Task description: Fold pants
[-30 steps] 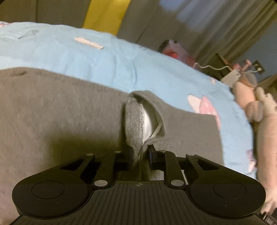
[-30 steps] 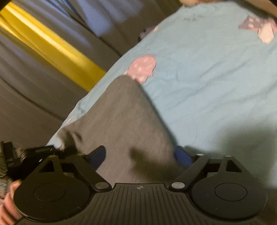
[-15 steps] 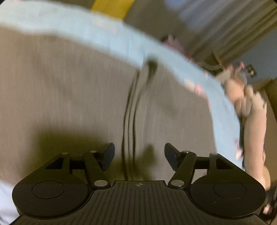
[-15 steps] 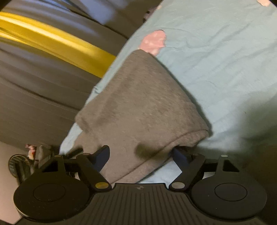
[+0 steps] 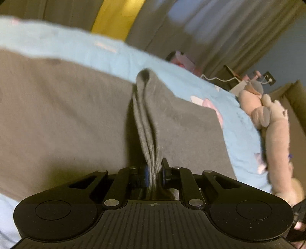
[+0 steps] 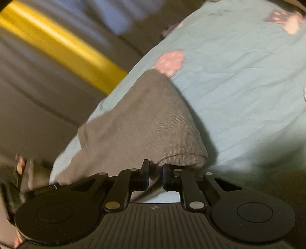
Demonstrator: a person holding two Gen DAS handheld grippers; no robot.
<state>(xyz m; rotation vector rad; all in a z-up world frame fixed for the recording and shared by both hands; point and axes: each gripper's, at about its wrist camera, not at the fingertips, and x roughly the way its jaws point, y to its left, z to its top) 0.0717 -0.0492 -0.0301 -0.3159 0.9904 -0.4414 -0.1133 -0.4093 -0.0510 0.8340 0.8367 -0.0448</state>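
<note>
Grey pants [image 5: 67,118] lie spread on a light blue bed sheet [image 5: 239,122]. A raised ridge of the grey fabric runs straight into my left gripper [image 5: 154,172]; its jaws are closing, and the pads press on that ridge from both sides. In the right wrist view a folded leg end of the pants [image 6: 145,124] with a ribbed cuff lies on the sheet [image 6: 239,86]. My right gripper [image 6: 155,176] is also closing its jaws, and the cuff's near edge is pinched between them.
A beige plush toy [image 5: 271,124] lies along the bed's right side, with cluttered furniture behind it. Grey curtains with a yellow stripe [image 5: 114,17] hang beyond the bed. A gloved hand [image 5: 300,214] shows at the lower right corner.
The left gripper let go of the waistband fold, opened, shifted over the pants and closed on a fabric ridge. The right gripper, open around the leg end before, has closed on the cuff.
</note>
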